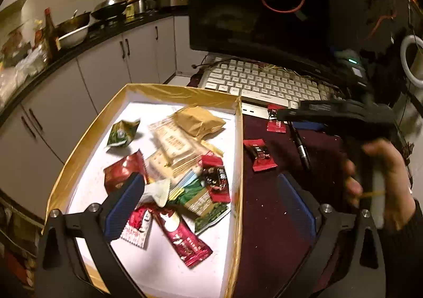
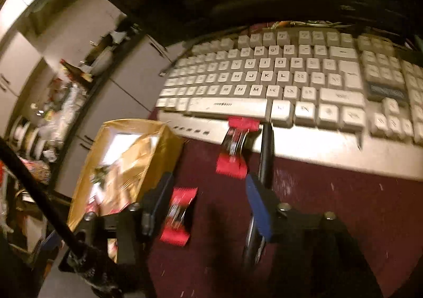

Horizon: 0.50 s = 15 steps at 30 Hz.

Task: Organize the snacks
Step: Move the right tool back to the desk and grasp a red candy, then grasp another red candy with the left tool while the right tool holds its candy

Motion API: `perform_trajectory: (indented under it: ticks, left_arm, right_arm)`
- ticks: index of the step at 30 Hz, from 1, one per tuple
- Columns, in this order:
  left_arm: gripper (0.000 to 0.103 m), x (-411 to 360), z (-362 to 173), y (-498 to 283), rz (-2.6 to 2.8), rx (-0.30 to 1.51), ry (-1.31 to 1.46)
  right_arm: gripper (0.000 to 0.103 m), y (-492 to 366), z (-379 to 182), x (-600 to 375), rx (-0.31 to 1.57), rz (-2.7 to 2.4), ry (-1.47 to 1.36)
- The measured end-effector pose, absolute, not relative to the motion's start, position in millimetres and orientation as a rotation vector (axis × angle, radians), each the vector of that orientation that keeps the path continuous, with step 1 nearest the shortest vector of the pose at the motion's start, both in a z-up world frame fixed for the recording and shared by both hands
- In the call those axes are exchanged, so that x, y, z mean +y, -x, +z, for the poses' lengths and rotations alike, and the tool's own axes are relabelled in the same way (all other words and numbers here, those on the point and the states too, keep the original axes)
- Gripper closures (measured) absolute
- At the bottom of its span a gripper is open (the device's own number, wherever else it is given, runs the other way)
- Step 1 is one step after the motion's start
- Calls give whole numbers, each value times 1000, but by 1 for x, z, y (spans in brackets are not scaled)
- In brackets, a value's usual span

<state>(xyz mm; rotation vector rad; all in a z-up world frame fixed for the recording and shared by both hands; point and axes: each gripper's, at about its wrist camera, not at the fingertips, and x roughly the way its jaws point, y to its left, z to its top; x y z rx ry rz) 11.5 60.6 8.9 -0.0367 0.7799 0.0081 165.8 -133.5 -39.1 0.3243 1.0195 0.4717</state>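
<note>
Right gripper (image 2: 208,205) tilts down over the maroon table, jaws partly open and empty, one red snack bar (image 2: 178,214) between the fingers, another red packet (image 2: 234,149) against the keyboard (image 2: 290,81). Best to centre on the bar before closing. Left gripper (image 1: 211,202) hovers wide open by the box (image 1: 239,165)
</note>
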Motion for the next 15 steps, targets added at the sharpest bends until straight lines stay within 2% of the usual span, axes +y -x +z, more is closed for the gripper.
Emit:
perform_trajectory:
  ticks: [6, 7, 9, 10, 12, 14, 15]
  left_arm:
    - [6, 60, 4, -18, -3, 813, 51]
    - [7, 60, 3, -19, -3, 816, 53]
    - [10, 57, 4, -20, -14, 818, 51]
    - [11, 56, 4, -20, -16, 817, 50]
    - [13, 52, 7, -22, -32, 818, 49]
    - [16, 44, 9, -27, -55, 825, 41]
    - [17, 38, 9, -31, -69, 830, 28]
  right_arm:
    - [59, -188, -51, -111, 1068, 348, -218]
    - [62, -190, -53, -109, 1065, 343, -213]
    - [77, -192, -53, -102, 1049, 301, -149]
    - [77, -190, -53, -101, 1037, 289, -127]
    - [92, -183, -52, -102, 1035, 317, -131]
    - [98, -169, -40, -113, 991, 370, -176]
    - [98, -159, -32, -122, 961, 402, -204]
